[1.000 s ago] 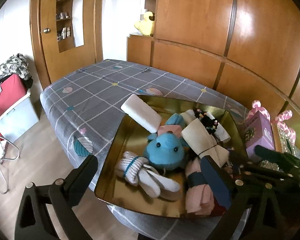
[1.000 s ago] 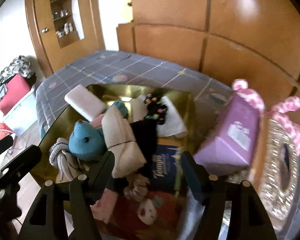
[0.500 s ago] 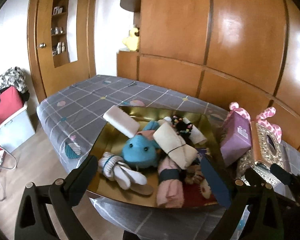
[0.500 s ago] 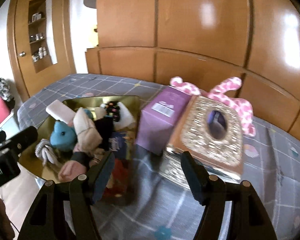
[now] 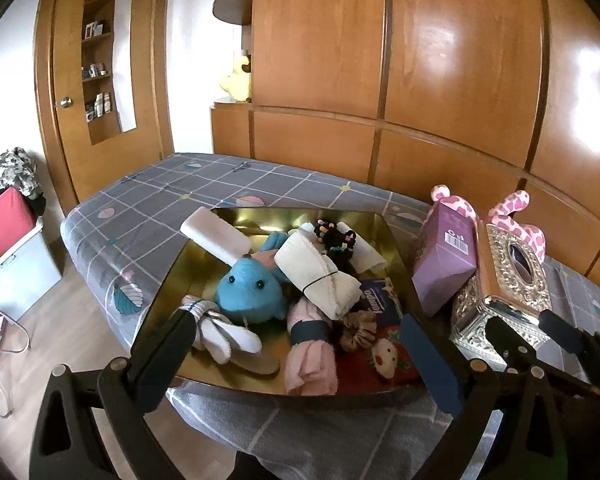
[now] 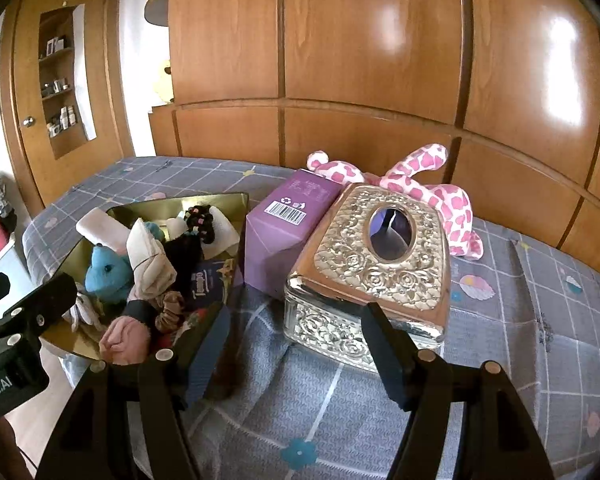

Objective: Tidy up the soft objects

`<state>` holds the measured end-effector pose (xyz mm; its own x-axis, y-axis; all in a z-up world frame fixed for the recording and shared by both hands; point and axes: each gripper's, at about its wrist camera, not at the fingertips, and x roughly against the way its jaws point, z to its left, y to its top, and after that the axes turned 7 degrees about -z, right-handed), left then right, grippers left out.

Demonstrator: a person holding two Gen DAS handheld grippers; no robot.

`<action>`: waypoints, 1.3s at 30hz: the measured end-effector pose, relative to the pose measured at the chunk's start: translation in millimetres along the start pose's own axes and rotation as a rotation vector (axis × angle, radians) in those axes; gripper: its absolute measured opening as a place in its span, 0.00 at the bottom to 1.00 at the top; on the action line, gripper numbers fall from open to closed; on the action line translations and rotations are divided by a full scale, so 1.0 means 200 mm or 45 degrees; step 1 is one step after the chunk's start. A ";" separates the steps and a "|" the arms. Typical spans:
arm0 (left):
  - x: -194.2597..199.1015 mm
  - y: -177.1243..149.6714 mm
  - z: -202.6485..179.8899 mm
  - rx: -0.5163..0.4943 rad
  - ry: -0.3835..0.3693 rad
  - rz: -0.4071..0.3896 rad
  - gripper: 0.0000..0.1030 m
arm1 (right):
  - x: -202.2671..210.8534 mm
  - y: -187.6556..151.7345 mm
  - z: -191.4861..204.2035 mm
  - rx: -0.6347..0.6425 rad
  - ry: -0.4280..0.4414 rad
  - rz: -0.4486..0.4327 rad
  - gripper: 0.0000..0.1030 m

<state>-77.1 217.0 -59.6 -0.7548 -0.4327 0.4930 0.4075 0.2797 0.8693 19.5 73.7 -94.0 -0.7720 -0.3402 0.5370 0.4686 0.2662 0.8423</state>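
Observation:
A gold tray (image 5: 188, 264) on the bed holds a pile of soft things: a blue plush (image 5: 250, 292), a cream rolled towel (image 5: 318, 274), a pink roll (image 5: 310, 354), white socks (image 5: 220, 332) and a white pad (image 5: 216, 236). The tray also shows in the right wrist view (image 6: 220, 204). A pink spotted plush (image 6: 436, 192) lies behind an ornate metal tissue box (image 6: 376, 272). My left gripper (image 5: 296, 352) is open and empty above the tray's near edge. My right gripper (image 6: 296, 348) is open and empty in front of the tissue box.
A purple carton (image 6: 288, 224) stands between the tray and the tissue box. The grey checked bedspread (image 6: 540, 320) stretches right. Wooden wall panels (image 6: 380, 80) back the bed. A red and white bin (image 5: 8, 248) sits on the floor at left.
Both grippers have pulled back and up from the tray. The right one has swung right, so the tissue box and pink plush now fill its view.

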 end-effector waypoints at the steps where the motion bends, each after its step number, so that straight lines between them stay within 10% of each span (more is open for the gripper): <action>1: 0.00 0.00 0.00 0.000 -0.001 0.002 1.00 | 0.00 0.00 0.00 0.001 -0.001 -0.001 0.67; 39: -0.02 0.00 0.02 -0.003 0.010 0.037 1.00 | 0.02 0.02 0.00 -0.004 -0.009 -0.022 0.67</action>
<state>-76.3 221.7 -62.2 -0.7386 -0.4311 0.5183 0.4303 0.2903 0.8547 16.8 73.6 -88.8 -0.7829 -0.3383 0.5221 0.4566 0.2575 0.8516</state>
